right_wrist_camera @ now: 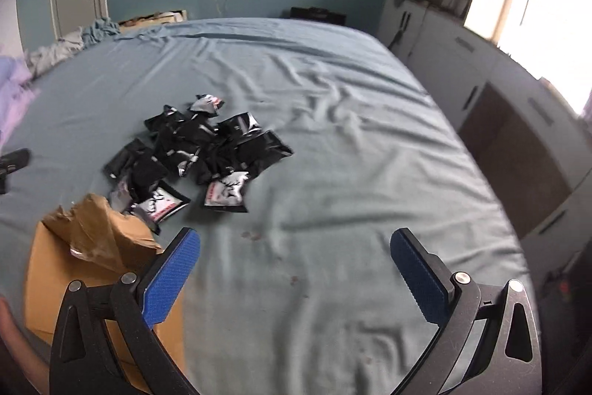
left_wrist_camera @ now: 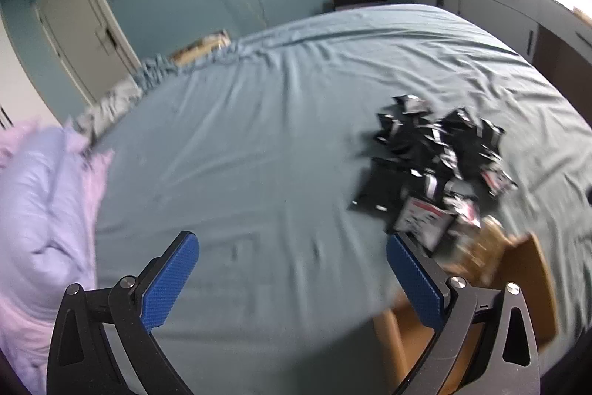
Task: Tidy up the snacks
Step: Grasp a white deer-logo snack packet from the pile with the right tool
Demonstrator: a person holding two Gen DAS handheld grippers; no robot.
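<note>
Hovering above the bed point(right_wrist_camera: 351, 143), the left gripper point(left_wrist_camera: 292, 247) and right gripper point(right_wrist_camera: 295, 243) had fingers spread wide, empty; one heap of snack packets point(right_wrist_camera: 199, 150) adjoined one cardboard box point(right_wrist_camera: 66, 269).

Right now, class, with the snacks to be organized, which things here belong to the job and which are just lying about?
Belong to the job:
pile of black snack packets
open cardboard box

Just lying about:
lilac duvet
crumpled clothes
bed sheet
</note>
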